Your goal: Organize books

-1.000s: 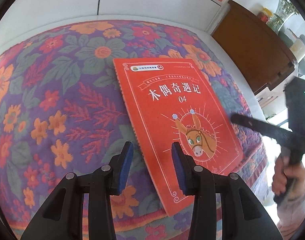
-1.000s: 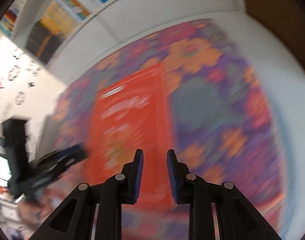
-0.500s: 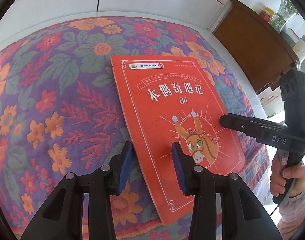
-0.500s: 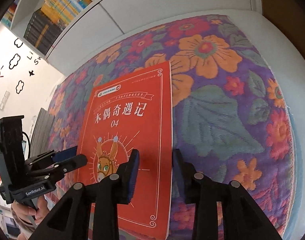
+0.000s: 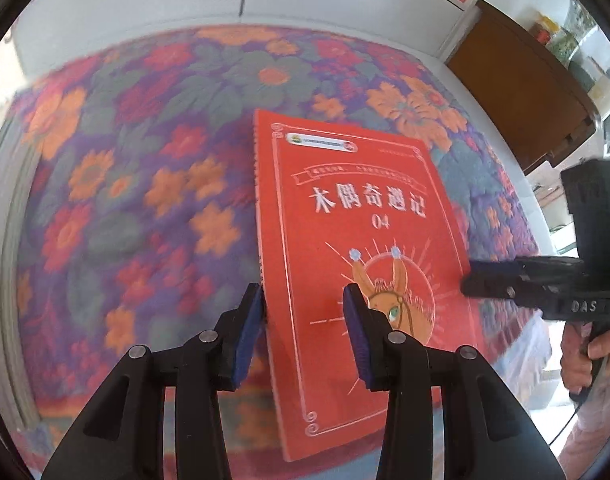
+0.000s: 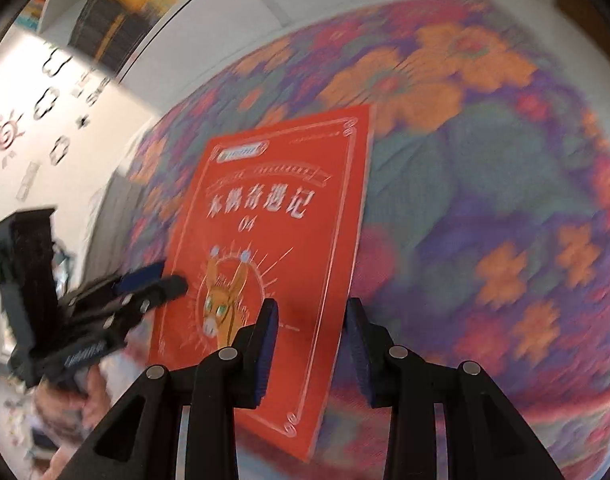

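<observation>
A red book with white title lettering and a donkey picture lies flat on a floral cloth that covers the table. Its near end reaches the table's front edge. My left gripper hovers open over the book's spine edge, one pad on each side of it in the picture. My right gripper is open above the book's opposite long edge, straddling it the same way. Each view shows the other gripper at the book's far side: the right gripper and the left gripper. Neither grips the book.
A brown wooden cabinet stands to the right of the table. White shelving with rows of books runs behind it. A person's hand grips the right tool's handle off the table's right side. The cloth is bare around the book.
The right gripper's jaws have widened and it has swung in over the book's right edge. The left gripper has shifted sideways so its jaws straddle the spine edge.
</observation>
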`<state>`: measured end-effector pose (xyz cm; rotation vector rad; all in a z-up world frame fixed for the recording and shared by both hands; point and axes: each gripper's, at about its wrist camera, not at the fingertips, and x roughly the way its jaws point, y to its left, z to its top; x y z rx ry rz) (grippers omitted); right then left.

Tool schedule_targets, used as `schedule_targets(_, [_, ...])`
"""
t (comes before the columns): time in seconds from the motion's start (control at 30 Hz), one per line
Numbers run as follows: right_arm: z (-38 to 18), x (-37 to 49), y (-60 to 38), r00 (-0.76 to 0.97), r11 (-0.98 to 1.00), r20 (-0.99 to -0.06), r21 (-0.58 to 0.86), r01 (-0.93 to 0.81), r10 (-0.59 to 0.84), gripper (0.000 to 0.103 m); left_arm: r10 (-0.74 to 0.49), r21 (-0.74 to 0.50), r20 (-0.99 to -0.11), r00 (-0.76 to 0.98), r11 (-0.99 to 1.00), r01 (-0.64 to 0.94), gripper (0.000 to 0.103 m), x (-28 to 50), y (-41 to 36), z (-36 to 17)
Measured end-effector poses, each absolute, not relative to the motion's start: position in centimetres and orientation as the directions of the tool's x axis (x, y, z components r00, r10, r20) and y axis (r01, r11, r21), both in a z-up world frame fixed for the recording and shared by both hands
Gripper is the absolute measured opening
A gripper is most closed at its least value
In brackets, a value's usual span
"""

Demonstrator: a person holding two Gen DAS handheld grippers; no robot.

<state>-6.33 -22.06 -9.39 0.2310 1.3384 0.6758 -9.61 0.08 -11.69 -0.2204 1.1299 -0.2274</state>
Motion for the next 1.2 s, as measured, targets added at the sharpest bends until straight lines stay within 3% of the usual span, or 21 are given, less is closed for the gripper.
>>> schedule_targets(0.07, [-10.2,-6.8,-22.2,-0.021,0.744,-0.789,0.587,-0.318,0.614,0.035,-0.351,-0.356,-0.858,0.376,0.933,0.056,0.037,-9.7,1.6,-12.4])
schedule_targets(0.3, [-12.1,-4.5,-23.5,-0.049,0.642,-0.669,0.729,-0.239,0.742,0.032,-0.46,-0.473,-0.82,0.34,0.88,0.049,0.034,-7.8,3.5,-13.4])
schedule_targets(0.37, [-12.3,-3.8,-23.0,-0.039,0.636,-0.662,0.733,-0.241,0.748,0.03,-0.445,-0.457,-0.826,0.345,0.888,0.052,0.029,-7.5,3.3,-13.3])
schedule_targets(0.43, [-12.3,-3.2,-22.5,-0.014,0.668,-0.693,0.7,-0.253,0.721,0.017,-0.414,-0.422,-0.838,0.355,0.905,0.056,0.029,-7.3,3.1,-13.3])
schedule_targets(0.47, [-12.2,-3.3,-22.3,-0.008,0.678,-0.702,0.69,-0.256,0.712,0.015,-0.412,-0.423,-0.84,0.353,0.905,0.05,0.029,-7.2,3.1,-13.3])
schedule_targets(0.57, [-12.1,-3.2,-22.8,0.001,0.682,-0.699,0.698,-0.218,0.715,0.015,-0.406,-0.429,-0.849,0.338,0.903,0.008,0.029,-6.9,3.2,-13.2])
schedule_targets(0.77, [-10.1,-4.6,-22.5,0.017,0.649,-0.667,0.719,-0.248,0.745,0.015,-0.31,-0.323,-0.887,0.343,0.946,0.021,0.028,-7.3,2.4,-12.0])
schedule_targets(1.2, [-2.2,-7.4,-17.8,0.075,0.623,-0.666,0.645,-0.443,0.743,0.015,-0.311,-0.341,-0.822,0.477,0.94,0.024,0.029,-10.1,7.9,-5.0])
